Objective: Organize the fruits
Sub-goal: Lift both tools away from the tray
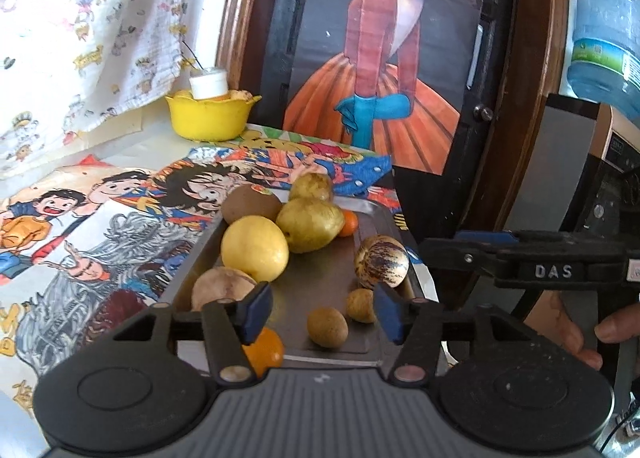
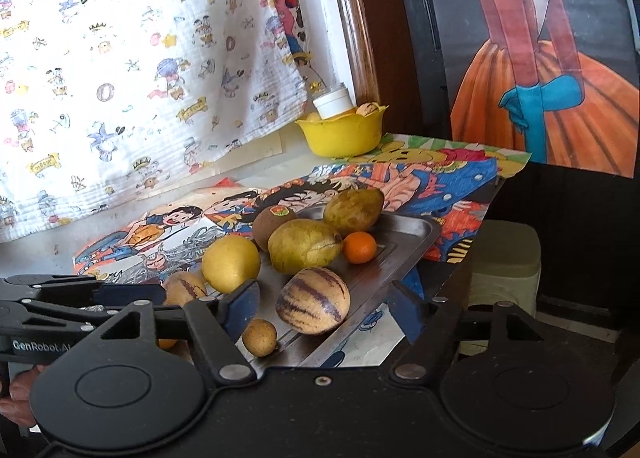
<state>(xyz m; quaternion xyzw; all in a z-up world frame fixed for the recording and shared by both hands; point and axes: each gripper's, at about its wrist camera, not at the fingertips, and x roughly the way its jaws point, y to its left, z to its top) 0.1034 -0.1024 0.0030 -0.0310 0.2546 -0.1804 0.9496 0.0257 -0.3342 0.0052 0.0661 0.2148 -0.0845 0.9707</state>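
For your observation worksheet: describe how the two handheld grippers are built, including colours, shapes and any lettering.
Both the left gripper and the right gripper are black, with blue pads, triangular cut-out linkages, silver rivets and round discs. White lettering marks their sides.

Left hand-held gripper [image 1: 322, 312] jaws apart, empty; right hand-held gripper [image 2: 324, 308] likewise.

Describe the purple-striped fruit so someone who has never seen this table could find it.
Start at the metal tray lying on the cartoon-printed paper. Near its front right edge sits the striped fruit, just in front of the large greenish pear-shaped fruit. It alone is cream with dark purple streaks.
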